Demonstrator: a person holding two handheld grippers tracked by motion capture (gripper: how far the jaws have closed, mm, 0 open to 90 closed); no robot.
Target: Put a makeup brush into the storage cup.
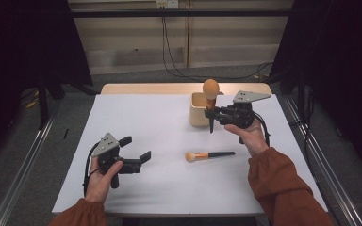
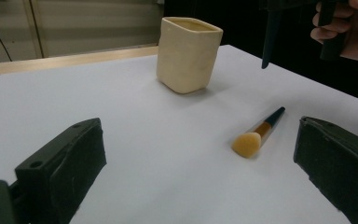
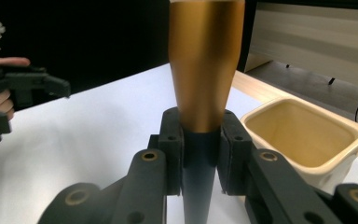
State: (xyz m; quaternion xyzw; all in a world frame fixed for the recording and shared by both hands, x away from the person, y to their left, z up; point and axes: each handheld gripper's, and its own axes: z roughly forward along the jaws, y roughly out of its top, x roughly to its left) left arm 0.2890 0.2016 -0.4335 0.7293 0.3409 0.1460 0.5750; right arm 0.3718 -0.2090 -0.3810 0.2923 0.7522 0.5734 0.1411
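Brush [image 3: 200, 154] upright between clamped right gripper [image 3: 199, 158] jaws, beside cup [image 3: 307, 135].

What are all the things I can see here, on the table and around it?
Makeup brushes: two, orange bristle heads with dark handles. One lying brush rests flat on the table near its middle; one held brush stands upright, head up, clamped in the right gripper beside the cup.
Cup: one, cream, square-sided, empty, standing toward the far right of the table.
Table: one, white top with a wooden strip along the far edge.
Cables: black, hanging down the back wall to the floor.
Left gripper: one, black, jaws open, low over the near left of the table.
Right gripper: one, black, jaws shut on the brush handle.
Hands: two, in rust-coloured sleeves.
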